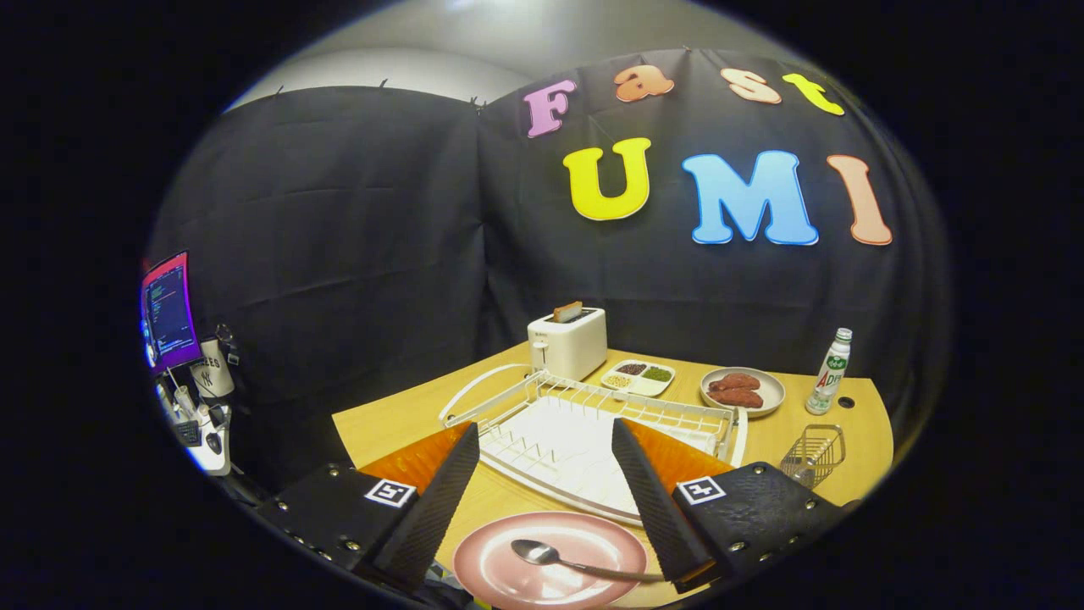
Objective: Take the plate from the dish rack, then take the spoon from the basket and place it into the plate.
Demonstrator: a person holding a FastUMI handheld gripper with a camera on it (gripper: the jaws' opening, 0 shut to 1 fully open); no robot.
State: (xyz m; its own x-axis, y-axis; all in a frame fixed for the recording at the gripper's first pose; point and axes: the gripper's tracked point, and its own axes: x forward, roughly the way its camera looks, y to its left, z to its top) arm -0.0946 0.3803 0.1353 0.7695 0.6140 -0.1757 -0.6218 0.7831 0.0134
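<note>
A pink plate lies on the wooden table close in front of me, between my two fingers. A metal spoon rests in the plate, bowl toward the left finger, handle reaching to the right finger. My gripper stands open above the plate, fingers wide apart and holding nothing. Just beyond the fingers sits the white wire dish rack, with no dishes in it. The small wire basket stands to the right of the rack, with nothing showing inside.
A white toaster with a slice of bread stands behind the rack. Beside it lie a divided tray of beans, a bowl of reddish food and a bottle. A monitor and desk clutter sit off the table at far left.
</note>
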